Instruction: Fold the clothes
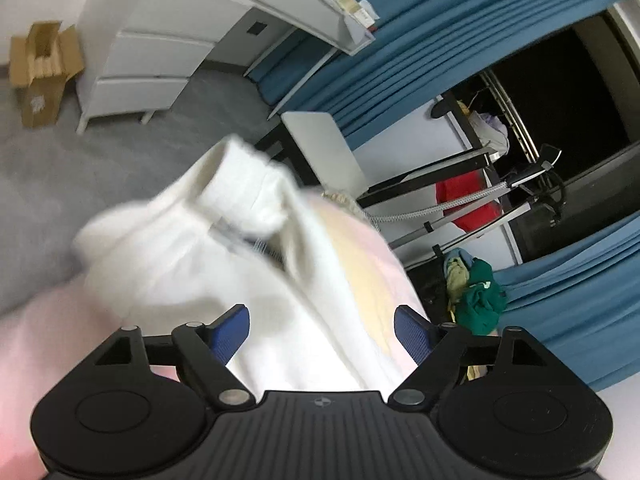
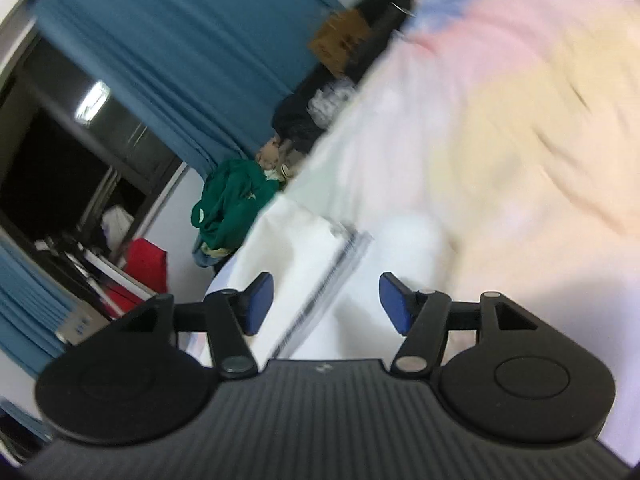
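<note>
A white garment point(image 1: 192, 248) with a ribbed cuff lies bunched on a pastel pink and yellow cloth surface point(image 1: 360, 264). My left gripper point(image 1: 322, 330) is open just above it, blue pads wide apart, nothing between them. In the right wrist view the white garment point(image 2: 304, 248) shows a striped grey edge, lying on the pastel surface point(image 2: 520, 112). My right gripper point(image 2: 326, 304) is open over that edge, holding nothing. Both views are motion-blurred.
A pile of green and other clothes point(image 1: 480, 292) lies to the right, also in the right wrist view point(image 2: 232, 204). Blue curtains point(image 1: 400, 40), a white drawer unit point(image 1: 148, 68), a cardboard box point(image 1: 40, 72), a red item point(image 1: 468, 200) and metal stands point(image 1: 460, 216) surround the area.
</note>
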{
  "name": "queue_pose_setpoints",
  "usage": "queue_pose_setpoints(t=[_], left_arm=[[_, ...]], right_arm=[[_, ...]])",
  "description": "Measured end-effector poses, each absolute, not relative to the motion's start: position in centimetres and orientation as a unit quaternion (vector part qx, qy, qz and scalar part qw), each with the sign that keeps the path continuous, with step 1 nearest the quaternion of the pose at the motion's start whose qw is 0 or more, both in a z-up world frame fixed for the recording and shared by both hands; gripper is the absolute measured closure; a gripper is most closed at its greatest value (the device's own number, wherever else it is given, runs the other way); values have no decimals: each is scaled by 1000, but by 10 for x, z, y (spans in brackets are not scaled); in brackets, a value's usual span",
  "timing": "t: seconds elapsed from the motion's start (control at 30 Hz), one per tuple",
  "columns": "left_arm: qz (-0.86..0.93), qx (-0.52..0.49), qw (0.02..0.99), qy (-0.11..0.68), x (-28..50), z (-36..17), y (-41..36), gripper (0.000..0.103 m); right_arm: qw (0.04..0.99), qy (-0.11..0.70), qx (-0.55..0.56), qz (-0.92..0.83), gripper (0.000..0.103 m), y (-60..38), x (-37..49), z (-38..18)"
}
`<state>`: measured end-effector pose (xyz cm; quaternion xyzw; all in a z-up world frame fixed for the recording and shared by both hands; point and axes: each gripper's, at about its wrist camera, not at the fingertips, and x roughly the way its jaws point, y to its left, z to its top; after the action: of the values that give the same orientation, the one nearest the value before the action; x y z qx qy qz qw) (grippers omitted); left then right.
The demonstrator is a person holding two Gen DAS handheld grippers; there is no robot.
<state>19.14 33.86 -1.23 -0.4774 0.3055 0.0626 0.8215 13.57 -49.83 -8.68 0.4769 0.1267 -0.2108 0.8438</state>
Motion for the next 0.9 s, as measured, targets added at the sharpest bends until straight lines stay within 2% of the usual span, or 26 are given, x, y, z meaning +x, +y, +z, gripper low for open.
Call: queue_pose_setpoints(t=[0.13,0.23,0.3,0.43,0.53,0.63,0.7,0.73,0.77,0.9], left_arm=[[65,-547,776,308,160,-52,329,22],[60,-557,767,313,166,-78,322,27],[61,-565,762,311,173,-93,319,27],[75,-572,766,284,193,-109,319,33],[85,-566,778,258,209,-117,317,33],[95,-557,791,237,224,-122,316,37],[105,-551,792,240,231,-121,317,49],[107,-554,790,240,231,-121,319,56],[109,-557,788,238,231,-121,320,65],[103,-563,785,236,228,-116,325,79]], right_arm=[[806,176,538,-174,41,-506,127,-116],[772,205,590,-119,41,-512,138,-139],[772,214,588,-110,42,-512,149,-148],[789,190,575,-107,42,-512,175,-160],[804,161,562,-110,42,-513,195,-162],[836,150,512,-129,51,-513,210,-157],[845,142,495,-145,61,-514,217,-153],[842,137,499,-151,68,-516,218,-152],[840,133,502,-158,80,-517,220,-151],[839,122,500,-178,90,-516,220,-140]])
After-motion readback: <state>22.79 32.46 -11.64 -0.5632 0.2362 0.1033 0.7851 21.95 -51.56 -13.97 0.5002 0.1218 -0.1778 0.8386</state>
